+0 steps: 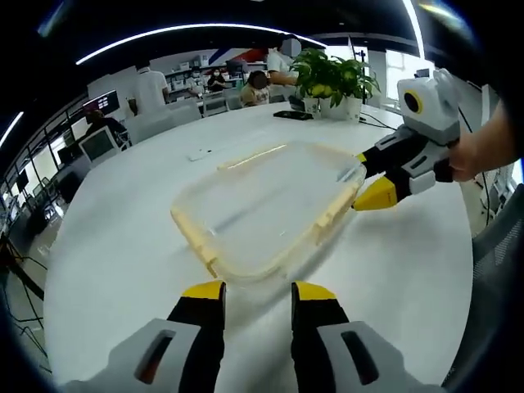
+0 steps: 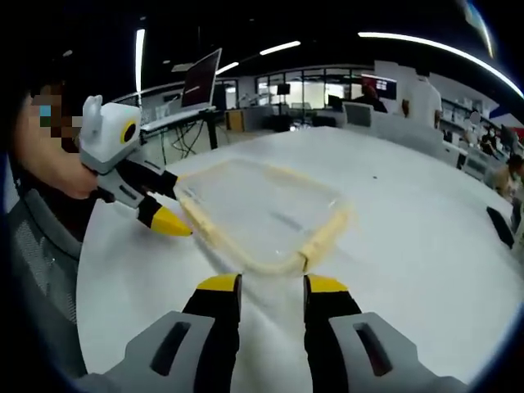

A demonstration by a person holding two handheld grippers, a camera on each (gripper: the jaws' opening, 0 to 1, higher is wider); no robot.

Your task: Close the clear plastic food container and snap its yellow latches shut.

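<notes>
The clear plastic container [image 1: 266,205] with pale yellow latches along its rim lies flat on the white round table [image 1: 115,237]; motion blurs it. My left gripper [image 1: 258,291] stands open just short of the container's near corner, nothing between its jaws. From the right, my right gripper [image 1: 368,176] reaches the container's far right edge, its jaws apart on either side of the rim. In the right gripper view the container [image 2: 262,213] lies ahead of my open right gripper [image 2: 273,284], and the left gripper [image 2: 173,201] comes in at its left corner.
Potted plants [image 1: 336,78] and a dark phone [image 1: 292,115] stand at the table's far side, with a small white object [image 1: 199,154] nearer. Another dark device [image 2: 499,225] lies at the table's right edge. People sit at desks beyond the table.
</notes>
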